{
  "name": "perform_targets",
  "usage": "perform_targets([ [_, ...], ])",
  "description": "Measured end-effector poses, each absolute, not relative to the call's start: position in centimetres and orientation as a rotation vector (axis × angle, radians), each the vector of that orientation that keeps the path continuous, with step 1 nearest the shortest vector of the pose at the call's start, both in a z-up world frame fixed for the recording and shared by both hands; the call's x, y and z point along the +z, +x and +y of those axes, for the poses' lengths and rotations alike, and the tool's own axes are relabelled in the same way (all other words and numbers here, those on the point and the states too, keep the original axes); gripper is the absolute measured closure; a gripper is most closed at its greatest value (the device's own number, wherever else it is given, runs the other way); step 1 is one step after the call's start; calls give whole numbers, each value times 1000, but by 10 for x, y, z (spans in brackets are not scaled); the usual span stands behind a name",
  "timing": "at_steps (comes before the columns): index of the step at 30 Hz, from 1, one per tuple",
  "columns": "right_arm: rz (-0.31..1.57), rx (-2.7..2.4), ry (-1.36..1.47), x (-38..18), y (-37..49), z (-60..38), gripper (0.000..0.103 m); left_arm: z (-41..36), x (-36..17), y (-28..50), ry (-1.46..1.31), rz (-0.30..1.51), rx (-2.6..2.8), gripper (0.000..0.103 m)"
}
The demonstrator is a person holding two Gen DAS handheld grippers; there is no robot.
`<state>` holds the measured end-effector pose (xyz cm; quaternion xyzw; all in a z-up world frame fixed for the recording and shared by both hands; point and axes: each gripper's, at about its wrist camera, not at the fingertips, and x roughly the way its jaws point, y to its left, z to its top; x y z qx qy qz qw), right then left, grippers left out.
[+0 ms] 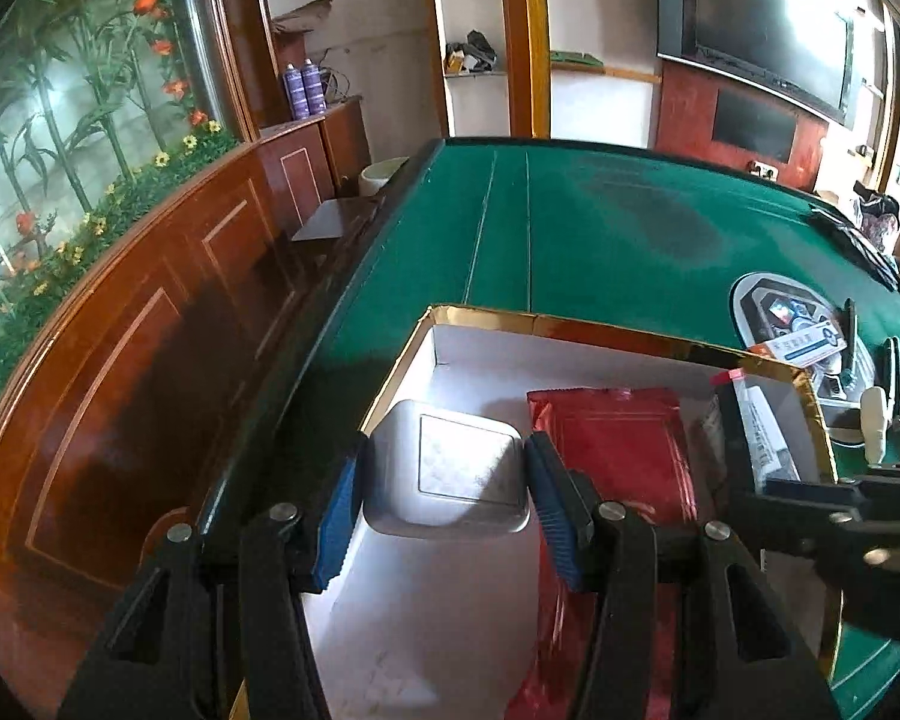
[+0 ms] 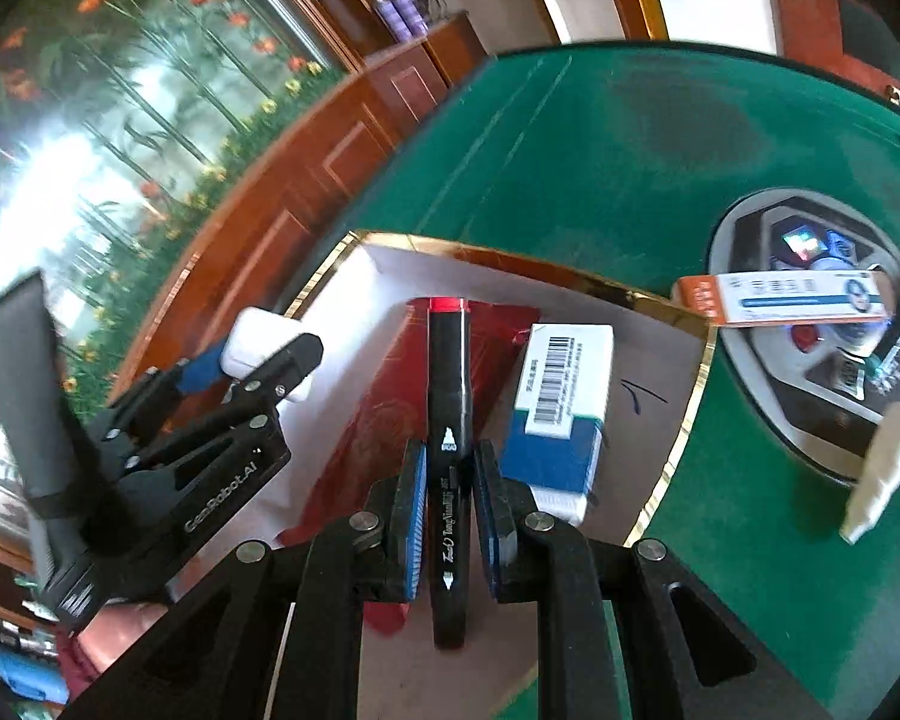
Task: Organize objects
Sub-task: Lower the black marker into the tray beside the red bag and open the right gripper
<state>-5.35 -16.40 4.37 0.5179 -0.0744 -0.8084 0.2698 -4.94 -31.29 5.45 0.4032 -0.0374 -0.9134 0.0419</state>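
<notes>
Left wrist view: left tongs (image 1: 444, 474) are gripping a white case (image 1: 447, 465) over the box (image 1: 606, 327).
Right tongs (image 2: 449, 498): clamping a black marker (image 2: 448, 420) above the red packet (image 2: 384, 414).

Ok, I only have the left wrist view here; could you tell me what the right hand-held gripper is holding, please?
Observer: The right hand-held gripper is shut on a black marker with a red end, pointing over the red packet.
Operator: Thank you. What is hidden behind that marker on my side?
Observer: A blue-and-white carton with a barcode lies flat in the gold-rimmed box, just right of the red packet.
Operator: And does my white case look gripped from there?
Observer: Yes. From the side, the left hand-held gripper has it between its fingers, near the box's left side.
</notes>
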Motion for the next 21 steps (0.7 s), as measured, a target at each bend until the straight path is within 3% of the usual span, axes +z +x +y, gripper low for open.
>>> perform_targets([
  [7, -182, -2222, 1424, 38, -70, -167, 86, -314, 49, -60, 1225, -152, -2766, 49],
  [8, -187, -2226, 1425, 38, -72, -165, 86, -314, 49, -60, 1217, -154, -2759, 47],
  [10, -191, -2234, 1427, 38, -76, -164, 86, -316, 50, -58, 1207, -123, -2760, 26],
  [13, -204, -2224, 1434, 39, -79, -162, 84, -326, 51, -54, 1224, 47, -2782, 21],
  [15, -213, -2222, 1425, 41, -78, -160, 70, -330, 51, -50, 1219, 107, -2753, 20],
  [17, -255, -2227, 1392, 45, -74, -158, 39, -336, 48, -43, 1202, 188, -2716, 20],
  [21, -259, -2257, 1318, 60, -60, -149, 34, -348, 44, -23, 1139, 350, -2641, 18],
])
